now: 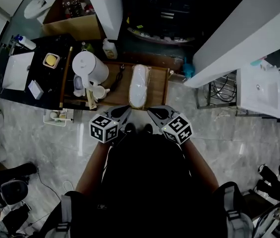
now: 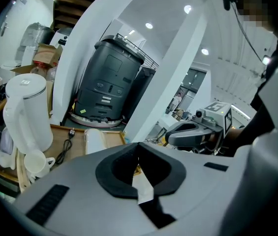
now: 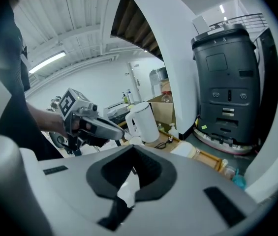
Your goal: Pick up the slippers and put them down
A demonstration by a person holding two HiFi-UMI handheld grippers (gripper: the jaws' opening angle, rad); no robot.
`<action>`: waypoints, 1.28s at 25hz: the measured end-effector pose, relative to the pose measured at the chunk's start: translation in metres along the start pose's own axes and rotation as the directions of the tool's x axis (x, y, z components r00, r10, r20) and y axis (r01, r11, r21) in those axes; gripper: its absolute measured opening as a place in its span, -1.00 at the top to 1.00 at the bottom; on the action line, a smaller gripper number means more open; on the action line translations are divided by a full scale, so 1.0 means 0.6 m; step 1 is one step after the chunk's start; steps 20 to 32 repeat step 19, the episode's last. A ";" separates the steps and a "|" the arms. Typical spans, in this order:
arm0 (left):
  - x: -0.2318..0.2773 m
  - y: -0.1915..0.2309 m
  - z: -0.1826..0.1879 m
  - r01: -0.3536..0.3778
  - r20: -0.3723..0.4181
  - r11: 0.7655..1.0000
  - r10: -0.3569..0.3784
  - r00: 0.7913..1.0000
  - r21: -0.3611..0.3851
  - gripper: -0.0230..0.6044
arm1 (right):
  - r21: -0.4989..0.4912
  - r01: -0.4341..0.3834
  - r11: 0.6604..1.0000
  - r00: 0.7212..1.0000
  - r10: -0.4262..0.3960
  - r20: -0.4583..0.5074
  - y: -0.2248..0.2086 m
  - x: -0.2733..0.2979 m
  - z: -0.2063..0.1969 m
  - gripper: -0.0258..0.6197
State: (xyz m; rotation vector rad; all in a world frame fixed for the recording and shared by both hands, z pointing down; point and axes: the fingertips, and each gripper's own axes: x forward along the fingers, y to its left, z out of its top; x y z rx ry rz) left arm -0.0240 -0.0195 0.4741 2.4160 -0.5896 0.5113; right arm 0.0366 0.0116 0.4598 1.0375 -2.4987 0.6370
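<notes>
Now we hold grey left gripper (image 1: 122, 113) beside right gripper (image 1: 155, 113) (both closed, empty), facing plastic-wrapped white slippers (image 1: 139, 86).

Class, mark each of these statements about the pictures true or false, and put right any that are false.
1. The slippers lie on the wooden tray. True.
2. The left gripper holds a slipper. False: its jaws are closed together with nothing between them, and the slippers are untouched on the tray.
3. In the head view, the white kettle stands to the left of the slippers. True.
4. The right gripper has its jaws wide apart. False: its jaws are together and empty.
</notes>
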 end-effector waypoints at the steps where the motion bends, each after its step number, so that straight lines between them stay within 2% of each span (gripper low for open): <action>1: -0.001 -0.004 0.000 -0.001 0.003 1.000 0.001 1.000 0.002 0.89 | -0.004 -0.003 1.000 1.000 0.003 0.004 0.002 -0.001 0.002 0.90; 8: -0.006 -0.029 0.003 -0.019 0.024 0.999 0.018 1.000 0.026 0.89 | -0.031 -0.022 0.999 0.999 0.023 0.023 0.011 -0.011 0.011 0.90; 16: -0.021 -0.036 0.004 -0.035 0.062 0.999 0.037 0.997 -0.029 0.89 | -0.033 -0.035 0.999 0.999 0.035 0.012 0.013 -0.013 0.002 0.90; 32: -0.025 -0.033 0.003 -0.038 0.064 0.999 0.040 0.997 -0.033 0.89 | -0.024 -0.035 0.999 0.999 0.035 0.018 0.015 -0.010 0.003 0.90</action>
